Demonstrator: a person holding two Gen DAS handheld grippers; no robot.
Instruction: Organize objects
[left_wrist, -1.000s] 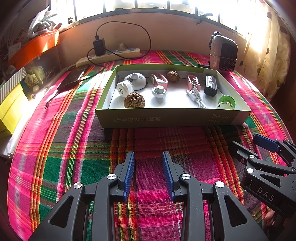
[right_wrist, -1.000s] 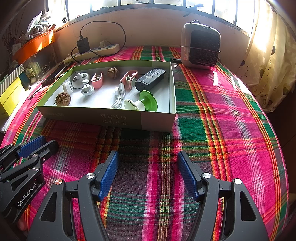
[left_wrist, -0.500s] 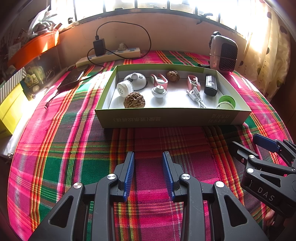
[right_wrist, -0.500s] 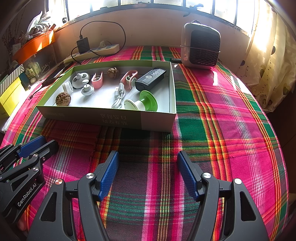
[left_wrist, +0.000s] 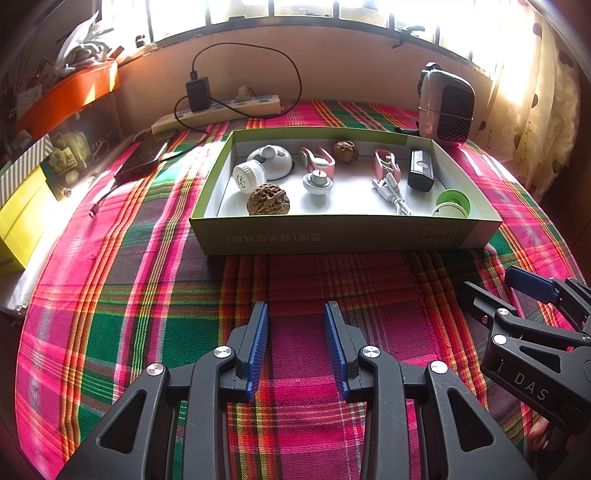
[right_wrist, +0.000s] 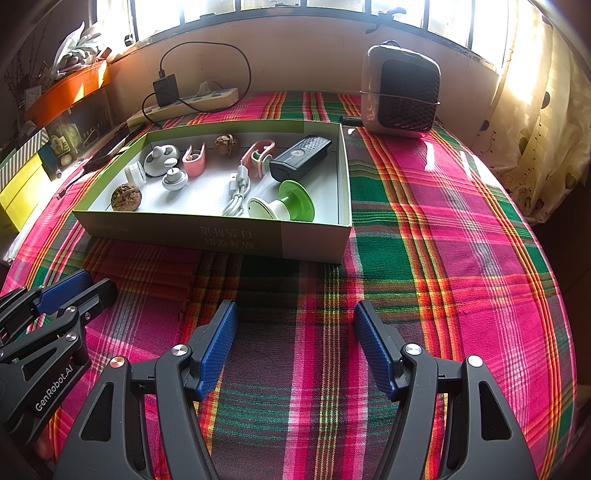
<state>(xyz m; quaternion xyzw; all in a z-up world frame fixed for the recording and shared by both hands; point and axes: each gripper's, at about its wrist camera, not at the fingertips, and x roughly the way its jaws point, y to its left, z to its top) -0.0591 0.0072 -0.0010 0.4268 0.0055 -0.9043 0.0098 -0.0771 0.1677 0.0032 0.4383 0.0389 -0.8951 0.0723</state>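
A shallow green-and-white box (left_wrist: 343, 236) (right_wrist: 221, 234) sits on the plaid cloth. It holds a large walnut (left_wrist: 267, 199) (right_wrist: 126, 197), a small walnut (left_wrist: 344, 151), a white round gadget (left_wrist: 271, 160), pink clips (left_wrist: 317, 158), a white cable (left_wrist: 393, 192), a black device (left_wrist: 420, 170) (right_wrist: 299, 157) and a green-and-white spool (left_wrist: 452, 203) (right_wrist: 284, 206). My left gripper (left_wrist: 295, 314) is open and empty, near the cloth in front of the box. My right gripper (right_wrist: 293, 314) is open wider, empty, to its right.
A small heater (right_wrist: 400, 94) stands at the back right. A power strip (left_wrist: 218, 112) with a charger lies at the back. A dark phone (left_wrist: 142, 160), a yellow box (left_wrist: 22, 218) and an orange tray (left_wrist: 66, 99) are at the left. A curtain (right_wrist: 546, 122) hangs at the right.
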